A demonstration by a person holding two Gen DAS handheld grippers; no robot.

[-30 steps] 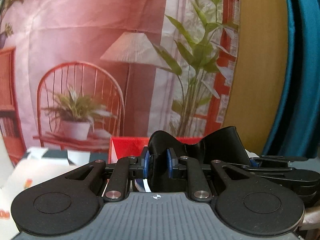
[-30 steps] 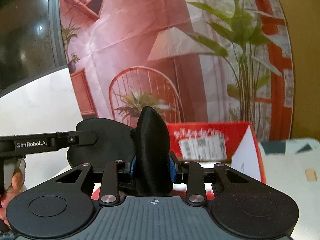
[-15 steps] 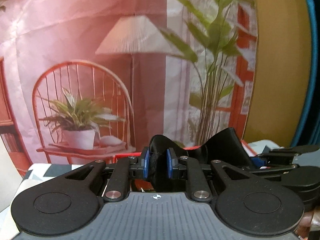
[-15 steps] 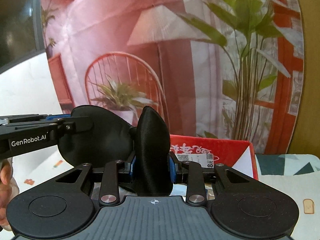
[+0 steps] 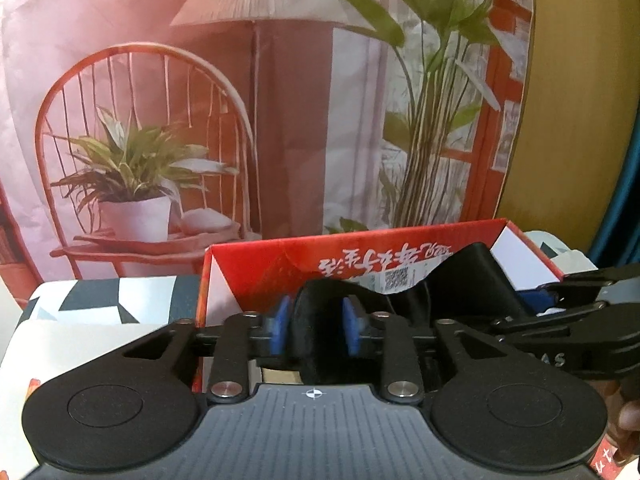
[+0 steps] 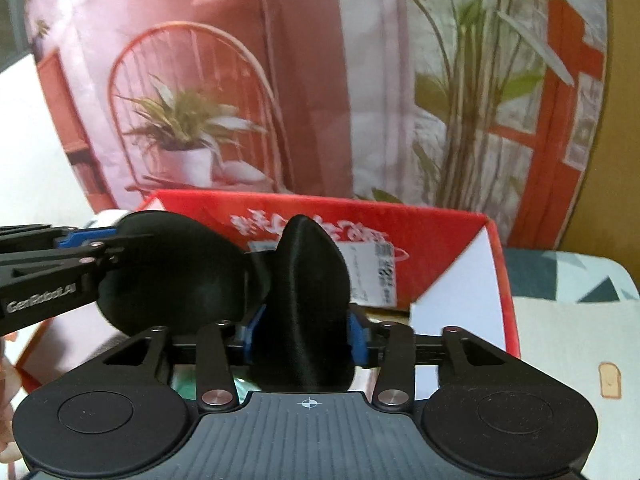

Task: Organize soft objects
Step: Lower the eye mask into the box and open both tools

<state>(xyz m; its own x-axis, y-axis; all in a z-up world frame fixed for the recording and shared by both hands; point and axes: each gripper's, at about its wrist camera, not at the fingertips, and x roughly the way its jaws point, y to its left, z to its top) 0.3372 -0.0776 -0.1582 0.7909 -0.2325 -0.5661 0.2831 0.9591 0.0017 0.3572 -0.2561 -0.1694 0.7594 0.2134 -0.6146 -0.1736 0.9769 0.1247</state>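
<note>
A black padded eye mask hangs over an open red cardboard box. My left gripper holds one cup of the mask between its blue pads. The jaws are opening, and the soft cup still fills the gap and touches both pads. In the right wrist view my right gripper holds the other cup the same way, jaws opening and pads still against it. The box lies just below. Each view shows the other gripper's fingers at its edge.
The box stands on a cloth with grey, teal and white shapes. Behind it hangs a printed backdrop of a chair, a plant and a lamp. A yellow wall and a teal curtain lie to the right. A hand shows at the right edge.
Both grippers have come forward and down, so the red box now sits close under the mask. The pads of both grippers stand wider apart, and the mask cups have swelled between them.
</note>
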